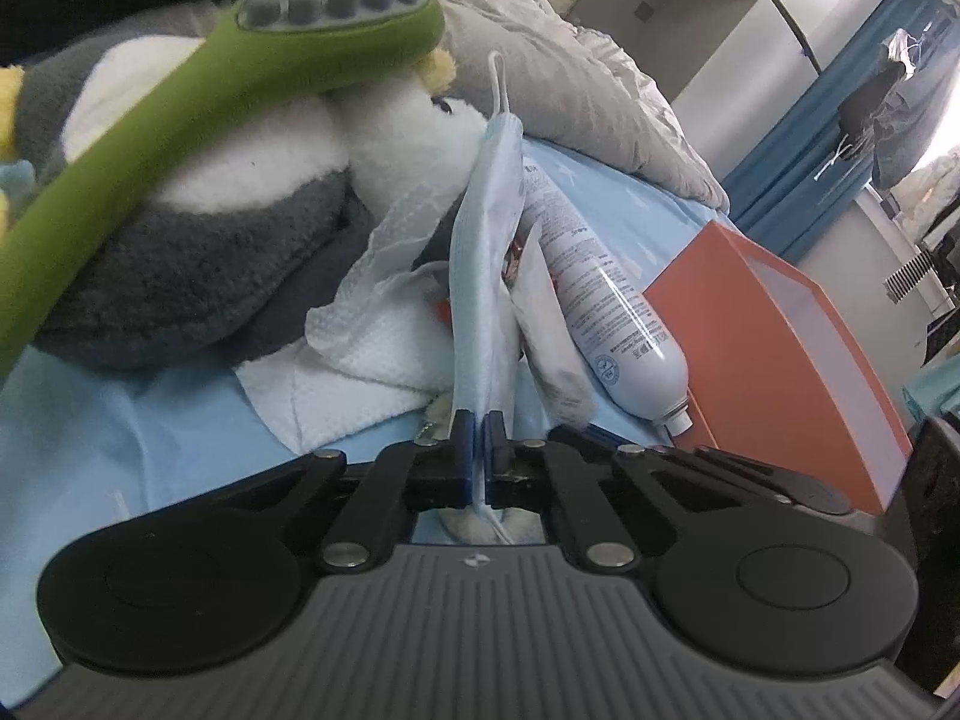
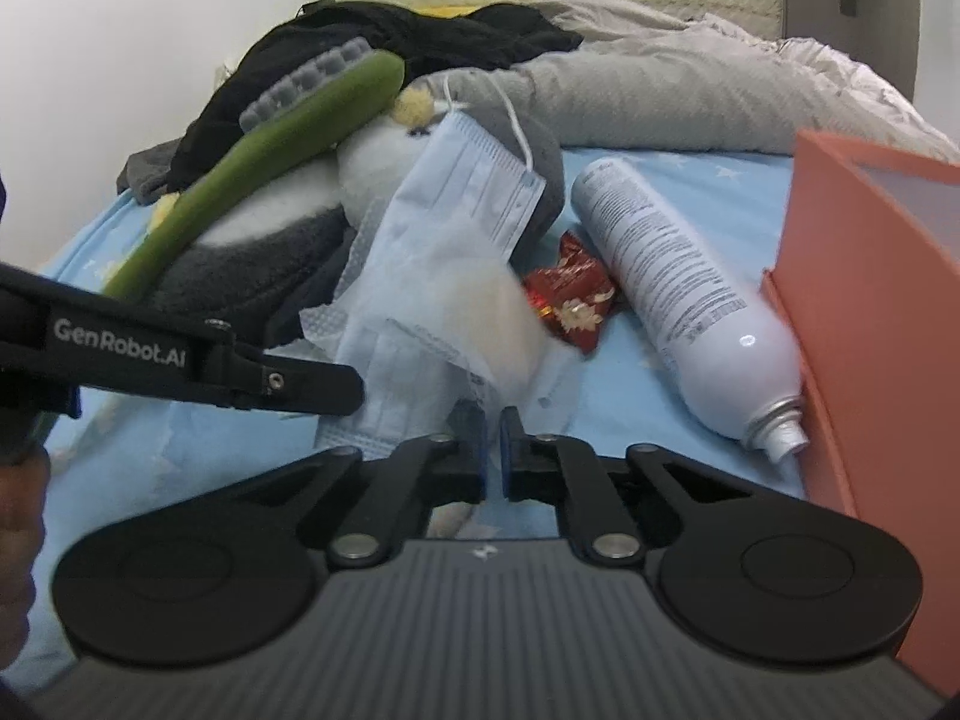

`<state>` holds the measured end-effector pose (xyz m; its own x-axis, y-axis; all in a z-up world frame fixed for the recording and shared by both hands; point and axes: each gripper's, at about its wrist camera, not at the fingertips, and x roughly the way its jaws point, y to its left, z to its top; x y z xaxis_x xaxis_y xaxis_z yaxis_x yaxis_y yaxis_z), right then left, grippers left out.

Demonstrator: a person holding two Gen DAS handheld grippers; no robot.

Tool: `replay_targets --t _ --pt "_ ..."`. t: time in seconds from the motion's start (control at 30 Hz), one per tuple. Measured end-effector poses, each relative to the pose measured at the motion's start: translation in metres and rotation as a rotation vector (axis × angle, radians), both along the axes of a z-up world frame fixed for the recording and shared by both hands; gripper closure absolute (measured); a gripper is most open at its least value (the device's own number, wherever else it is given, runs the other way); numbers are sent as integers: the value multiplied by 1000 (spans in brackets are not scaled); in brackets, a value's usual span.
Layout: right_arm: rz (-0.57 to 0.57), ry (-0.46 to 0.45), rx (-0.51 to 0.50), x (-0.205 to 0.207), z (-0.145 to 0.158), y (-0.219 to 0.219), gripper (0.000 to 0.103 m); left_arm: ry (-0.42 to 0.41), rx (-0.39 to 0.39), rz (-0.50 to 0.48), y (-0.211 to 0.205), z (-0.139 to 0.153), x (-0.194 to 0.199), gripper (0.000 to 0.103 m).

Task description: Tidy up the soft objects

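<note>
A light blue face mask [image 1: 480,252] stands edge-on out of my left gripper [image 1: 480,420], which is shut on its lower end; an ear loop hangs behind the pads. In the right wrist view the mask [image 2: 474,192] is lifted over the bed, with the left gripper's fingers [image 2: 312,384] at its lower end. My right gripper [image 2: 493,420] is shut just beside it, on a thin whitish sheet [image 2: 480,306] that is blurred. Behind lies a grey and white plush penguin [image 1: 198,264] [image 2: 264,252], with a green massage brush [image 1: 180,102] [image 2: 252,162] across it.
A white spray can [image 1: 600,288] [image 2: 678,276] lies against an open orange box [image 1: 780,372] [image 2: 870,300] on the right. A red snack wrapper [image 2: 570,294] and a white paper towel [image 1: 360,360] lie on the blue sheet. A grey quilt [image 2: 660,102] and black clothing [image 2: 390,36] are behind.
</note>
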<state>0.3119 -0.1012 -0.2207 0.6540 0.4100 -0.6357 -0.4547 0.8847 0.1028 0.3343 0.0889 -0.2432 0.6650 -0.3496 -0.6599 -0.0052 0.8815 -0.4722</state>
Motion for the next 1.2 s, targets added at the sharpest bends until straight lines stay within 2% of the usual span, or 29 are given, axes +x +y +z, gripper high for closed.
replay_targets --t 0.07,0.33,0.57,1.2 --pt "-9 -9 -7 -5 6 -5 97 -3 12 9 -2 5 -6 99" --pt "-41 -51 -39 -46 29 -29 97 -4 -21 10 -7 22 -44 100" --pt "-49 -63 -69 -77 42 -50 98 1 3 -29 -23 36 -79 100" --pt "-30 23 -127 -163 40 -69 98 104 36 -1 -23 34 -169 100"
